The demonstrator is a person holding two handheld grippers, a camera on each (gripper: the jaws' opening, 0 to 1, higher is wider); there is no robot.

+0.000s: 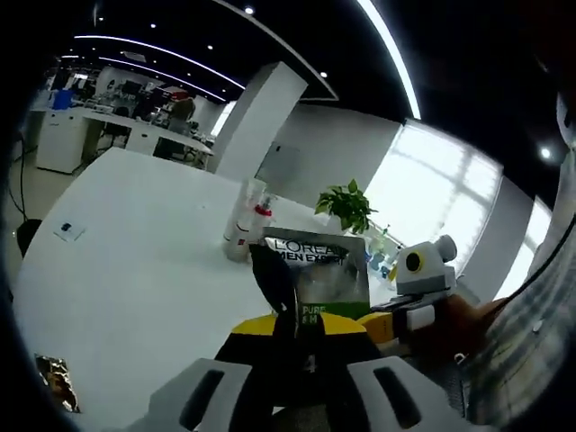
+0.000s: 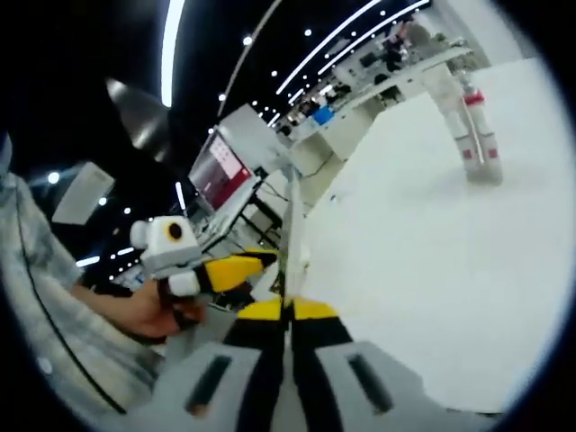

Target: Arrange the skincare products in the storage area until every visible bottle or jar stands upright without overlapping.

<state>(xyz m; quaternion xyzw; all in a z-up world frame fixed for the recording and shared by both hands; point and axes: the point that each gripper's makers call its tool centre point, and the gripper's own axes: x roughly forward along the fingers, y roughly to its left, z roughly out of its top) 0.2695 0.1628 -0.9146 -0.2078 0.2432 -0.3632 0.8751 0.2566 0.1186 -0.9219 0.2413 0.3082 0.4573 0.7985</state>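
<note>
Both tools pinch one flat skincare packet between them. In the left gripper view the left tool is closed on the packet at its bottom edge, lifted clear of the white counter. In the right gripper view the right tool is closed on the same packet, seen edge-on at twelve o'clock. Two bottles stand upright, close together, at eleven o'clock in the left gripper view. I judge the task unfinished: the packet is not yet set down. Whether the bottles touch is unclear, and their labels are too small to read.
</note>
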